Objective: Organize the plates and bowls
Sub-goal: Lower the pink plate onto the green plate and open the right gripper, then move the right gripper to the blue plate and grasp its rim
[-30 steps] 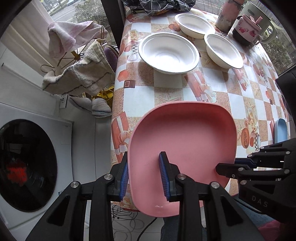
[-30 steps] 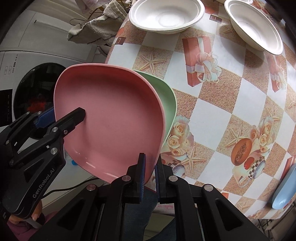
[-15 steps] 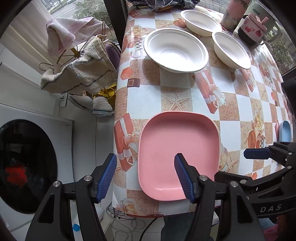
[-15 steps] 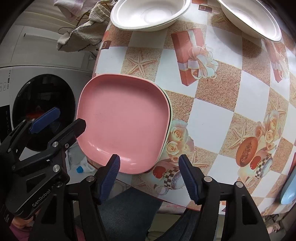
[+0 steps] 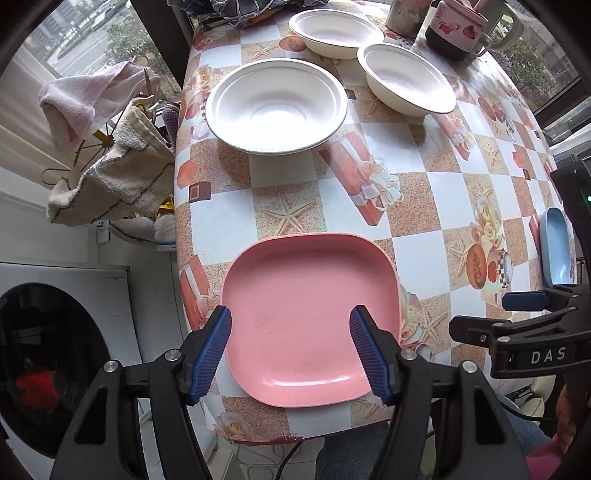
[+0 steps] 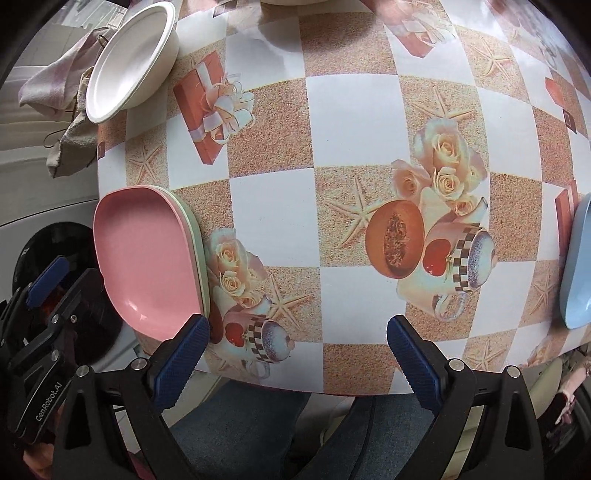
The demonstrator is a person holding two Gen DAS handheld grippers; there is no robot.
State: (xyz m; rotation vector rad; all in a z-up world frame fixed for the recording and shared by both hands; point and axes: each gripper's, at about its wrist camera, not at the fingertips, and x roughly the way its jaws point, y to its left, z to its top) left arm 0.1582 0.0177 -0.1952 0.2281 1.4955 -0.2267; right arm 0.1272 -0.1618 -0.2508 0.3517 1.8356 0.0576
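Observation:
A pink square plate (image 5: 310, 314) lies flat near the table's front edge, stacked on a pale green plate whose rim (image 6: 197, 243) shows in the right wrist view beside the pink plate (image 6: 147, 251). My left gripper (image 5: 291, 349) is open and empty, its fingers either side of the pink plate's near part. My right gripper (image 6: 295, 350) is open and empty over the front table edge, to the right of the stack. Three white bowls (image 5: 277, 107) (image 5: 406, 77) (image 5: 334, 33) stand further back. A light blue plate (image 5: 556, 247) (image 6: 578, 262) lies at the right edge.
The table (image 5: 417, 192) has a checkered patterned cloth. A mug and jars (image 5: 458, 29) stand at the back right. Towels on a rack (image 5: 107, 181) and a washing machine (image 5: 48, 354) are left of the table. The right gripper's body (image 5: 532, 350) shows at the lower right.
Both grippers let go of the pink plate, which now rests on the green plate. Both opened wide and drew back; the right gripper swung to the right.

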